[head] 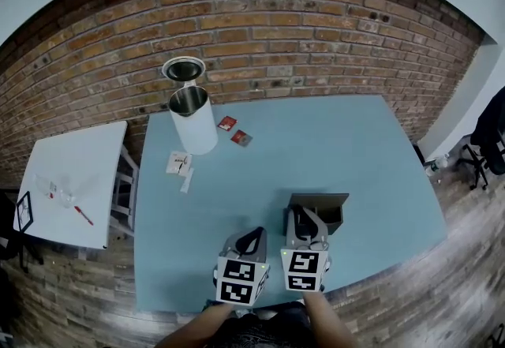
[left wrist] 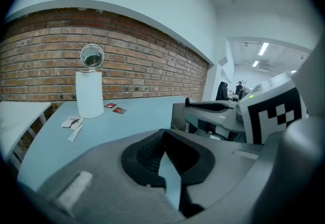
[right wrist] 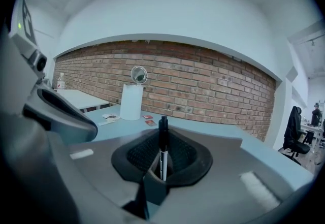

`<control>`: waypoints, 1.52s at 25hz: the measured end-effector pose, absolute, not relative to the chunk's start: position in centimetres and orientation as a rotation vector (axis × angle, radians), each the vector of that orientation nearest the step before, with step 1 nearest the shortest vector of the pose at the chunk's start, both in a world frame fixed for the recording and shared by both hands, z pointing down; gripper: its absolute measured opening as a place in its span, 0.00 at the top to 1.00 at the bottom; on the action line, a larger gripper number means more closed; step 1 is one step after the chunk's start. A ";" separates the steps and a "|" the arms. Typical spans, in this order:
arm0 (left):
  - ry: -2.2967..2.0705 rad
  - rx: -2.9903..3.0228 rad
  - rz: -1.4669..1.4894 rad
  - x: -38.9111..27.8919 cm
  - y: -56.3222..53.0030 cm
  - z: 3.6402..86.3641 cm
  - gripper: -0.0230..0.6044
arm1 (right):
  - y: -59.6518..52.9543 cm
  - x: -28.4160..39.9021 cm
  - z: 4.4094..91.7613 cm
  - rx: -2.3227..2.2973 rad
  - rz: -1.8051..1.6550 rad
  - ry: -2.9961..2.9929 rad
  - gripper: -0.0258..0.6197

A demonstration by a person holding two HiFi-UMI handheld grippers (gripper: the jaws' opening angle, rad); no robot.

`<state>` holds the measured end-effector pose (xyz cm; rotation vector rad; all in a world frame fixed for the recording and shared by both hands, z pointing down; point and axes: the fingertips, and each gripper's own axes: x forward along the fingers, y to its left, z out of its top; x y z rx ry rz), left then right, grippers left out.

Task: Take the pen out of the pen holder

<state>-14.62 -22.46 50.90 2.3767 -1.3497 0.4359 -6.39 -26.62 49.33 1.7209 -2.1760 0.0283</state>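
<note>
My right gripper [right wrist: 161, 159] is shut on a black-capped pen [right wrist: 162, 141], which stands upright between its pads. In the head view this gripper [head: 304, 218] hangs over the dark square pen holder [head: 323, 211] near the table's front edge, and the pen is hidden under it. From the left gripper view I see the right gripper [left wrist: 213, 110] side on, with the pen's black tip [left wrist: 187, 101] poking above it and the holder [left wrist: 176, 116] behind. My left gripper [head: 252, 237] sits just left of the holder, its jaws [left wrist: 163, 134] meeting at the tips with nothing between them.
A white cylindrical bin [head: 194, 122] with a raised round lid stands at the table's far left. Two red packets [head: 234, 130] and white paper sachets [head: 180, 164] lie near it. A white side table [head: 71, 181] stands to the left, an office chair [head: 491, 133] at the right.
</note>
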 end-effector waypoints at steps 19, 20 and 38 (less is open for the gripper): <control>-1.225 2.488 0.417 -9.9 -20.1 50.2 0.97 | -20.2 -3.9 43.4 1.837 -0.075 -2.232 0.88; -1.214 2.496 0.419 -9.5 -19.9 50.2 0.97 | -19.9 -3.7 43.7 1.837 -0.066 -2.225 0.88; -1.100 2.576 0.442 -6.7 -18.3 50.6 0.97 | -16.6 -1.1 48.1 1.899 0.138 -2.121 0.88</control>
